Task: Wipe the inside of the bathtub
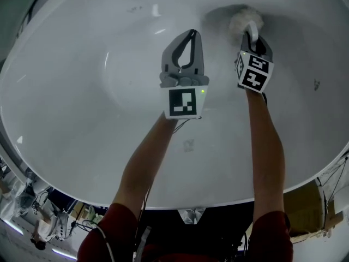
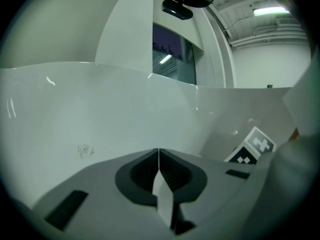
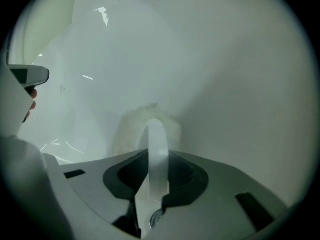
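Right gripper (image 1: 250, 36) pinches the fluffy white loop-handled pad (image 1: 245, 19) against the glossy white bathtub (image 1: 82, 119) far wall. Left gripper (image 1: 190, 35) is pressed together, empty. Risk — the thin handle twists and the pad skids.

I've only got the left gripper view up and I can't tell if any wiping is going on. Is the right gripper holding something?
Observer: Yes. In the right gripper view the right gripper is shut on the loop handle of a fluffy pad.
Operator: Is that pad on the tub?
Observer: The head view shows it against the far inner wall of the bathtub, just beyond the right gripper's tips.
Operator: And where does my left gripper sit relative to that?
Observer: In the head view the left gripper points into the tub to the left of the right one, apart from the pad.
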{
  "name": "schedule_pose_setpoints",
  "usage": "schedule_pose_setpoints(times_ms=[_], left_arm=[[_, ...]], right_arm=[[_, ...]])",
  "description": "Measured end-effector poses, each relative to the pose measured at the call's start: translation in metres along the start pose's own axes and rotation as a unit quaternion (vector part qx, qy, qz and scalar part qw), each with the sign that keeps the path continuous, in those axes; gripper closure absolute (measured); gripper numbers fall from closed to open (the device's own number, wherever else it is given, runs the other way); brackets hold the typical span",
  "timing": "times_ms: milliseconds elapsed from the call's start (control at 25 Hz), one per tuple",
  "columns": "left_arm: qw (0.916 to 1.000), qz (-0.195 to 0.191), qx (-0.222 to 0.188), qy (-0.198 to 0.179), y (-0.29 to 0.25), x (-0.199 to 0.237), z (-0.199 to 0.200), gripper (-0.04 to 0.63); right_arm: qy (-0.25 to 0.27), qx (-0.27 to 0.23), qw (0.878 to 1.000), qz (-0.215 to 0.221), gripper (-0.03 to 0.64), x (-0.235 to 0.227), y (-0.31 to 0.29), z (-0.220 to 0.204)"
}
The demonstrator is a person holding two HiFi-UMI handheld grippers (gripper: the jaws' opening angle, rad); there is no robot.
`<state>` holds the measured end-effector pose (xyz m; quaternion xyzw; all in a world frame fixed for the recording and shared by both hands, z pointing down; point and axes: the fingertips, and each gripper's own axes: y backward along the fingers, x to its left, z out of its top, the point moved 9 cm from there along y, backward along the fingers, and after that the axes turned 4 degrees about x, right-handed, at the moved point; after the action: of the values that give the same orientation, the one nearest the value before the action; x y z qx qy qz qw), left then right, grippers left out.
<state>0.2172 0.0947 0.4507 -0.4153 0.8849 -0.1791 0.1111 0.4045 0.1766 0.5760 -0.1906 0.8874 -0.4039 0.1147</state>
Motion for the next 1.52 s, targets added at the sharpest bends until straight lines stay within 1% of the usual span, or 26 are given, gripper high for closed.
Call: schedule_pose_setpoints(times_ms=[200, 360, 520, 600, 720, 880, 1040, 1160, 1280, 1400, 1520], left_arm=[[0.9999, -0.007, -0.007, 0.003, 0.024, 0.011, 0.025, 0.578], [0.9998, -0.01, -0.015, 0.005, 0.048, 0.018, 0.049, 0.578], [0.9994, -0.027, -0.017, -0.014, 0.077, 0.027, 0.078, 0.578], [0.9993, -0.029, -0.022, -0.006, 0.095, 0.032, 0.093, 0.578], [0.9992, -0.027, -0.03, 0.005, 0.118, 0.043, 0.115, 0.578], [0.9988, -0.021, -0.044, 0.008, 0.153, 0.064, 0.15, 0.578], [0.9989, -0.023, -0.037, 0.019, 0.187, 0.085, 0.183, 0.578], [0.9981, -0.024, -0.05, 0.026, 0.215, 0.104, 0.216, 0.578], [0.9966, -0.023, -0.056, 0.055, 0.247, 0.115, 0.252, 0.578], [0.9967, -0.027, -0.058, 0.05, 0.279, 0.12, 0.285, 0.578], [0.9967, -0.028, -0.064, 0.039, 0.31, 0.123, 0.315, 0.578]], right_arm=[[0.002, 0.004, 1.0, -0.005, 0.517, 0.015, 0.038, 0.009], [-0.016, -0.001, 1.0, -0.007, 0.516, 0.033, 0.077, 0.021], [-0.033, -0.008, 0.999, -0.01, 0.517, 0.052, 0.116, 0.037], [-0.033, -0.014, 0.999, -0.007, 0.517, 0.063, 0.135, 0.047], [-0.036, -0.028, 0.999, -0.002, 0.517, 0.082, 0.163, 0.068], [-0.043, -0.048, 0.998, 0.004, 0.517, 0.111, 0.212, 0.098], [-0.025, -0.056, 0.998, 0.011, 0.517, 0.14, 0.266, 0.132], [-0.013, -0.073, 0.997, 0.012, 0.517, 0.161, 0.311, 0.162], [-0.004, -0.092, 0.996, 0.018, 0.517, 0.175, 0.356, 0.187], [0.006, -0.106, 0.994, 0.03, 0.517, 0.184, 0.396, 0.21], [0.014, -0.113, 0.993, 0.033, 0.517, 0.191, 0.434, 0.229]])
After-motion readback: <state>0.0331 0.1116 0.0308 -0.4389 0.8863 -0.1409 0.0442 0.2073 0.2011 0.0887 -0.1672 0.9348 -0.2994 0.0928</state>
